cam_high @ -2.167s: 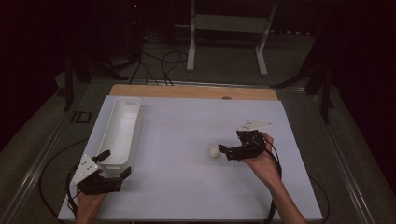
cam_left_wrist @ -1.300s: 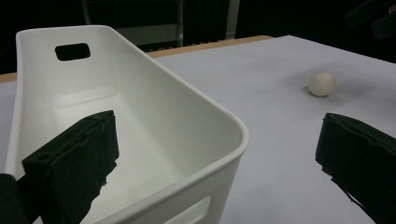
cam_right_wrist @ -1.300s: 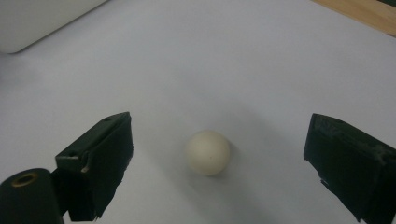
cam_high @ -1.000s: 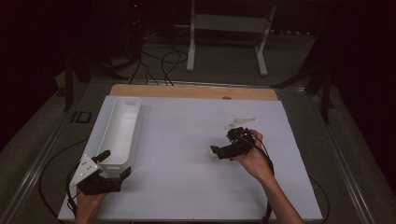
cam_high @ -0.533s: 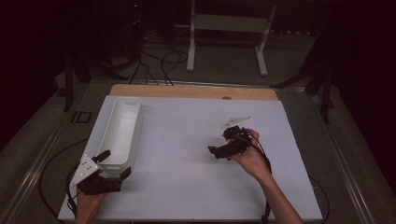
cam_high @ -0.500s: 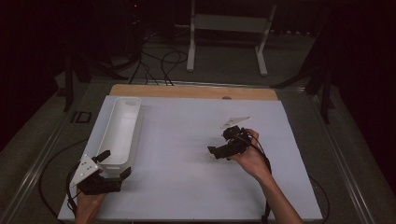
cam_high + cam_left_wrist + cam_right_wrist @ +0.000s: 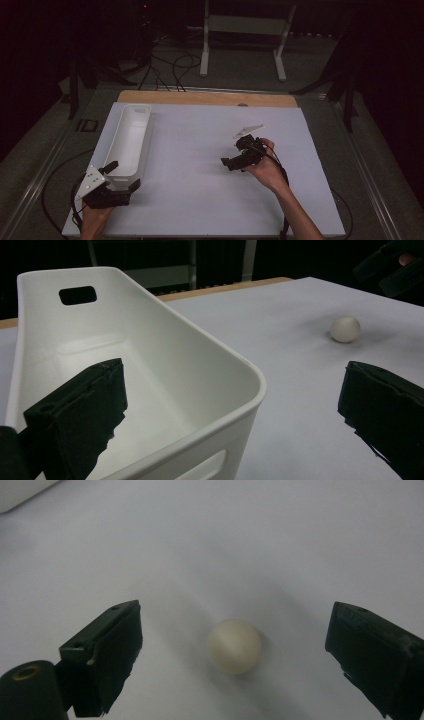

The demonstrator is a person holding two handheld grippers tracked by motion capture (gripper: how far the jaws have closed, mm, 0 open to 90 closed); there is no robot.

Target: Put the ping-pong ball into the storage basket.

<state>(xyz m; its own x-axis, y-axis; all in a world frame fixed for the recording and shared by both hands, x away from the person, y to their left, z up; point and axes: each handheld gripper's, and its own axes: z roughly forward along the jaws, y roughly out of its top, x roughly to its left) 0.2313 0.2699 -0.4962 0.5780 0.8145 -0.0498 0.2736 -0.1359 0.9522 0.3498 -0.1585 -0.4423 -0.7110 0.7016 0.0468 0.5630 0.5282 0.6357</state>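
Note:
A small cream ball (image 7: 234, 646) lies on the white table cover (image 7: 200, 145). In the right gripper view it sits between the two wide-apart black jaws of my right gripper (image 7: 235, 665), touching neither. From above, a hand holds the right gripper (image 7: 234, 155) right of centre, low over the ball's spot. A long white bin (image 7: 129, 140) stands along the left side. My left gripper (image 7: 122, 176) is open astride the bin's near end wall (image 7: 220, 410), one jaw inside and one outside. The left gripper view also shows the ball (image 7: 345, 329) farther off.
A wooden strip (image 7: 205, 98) runs along the table's far edge. Behind it on the floor stand a white metal frame (image 7: 245, 35) and loose cables (image 7: 170, 65). A cable trails from each gripper off the near edge.
My right gripper has slid left and a little away from the person, coming over the ball, which now lies between its jaws. The left gripper and the bin have stayed put.

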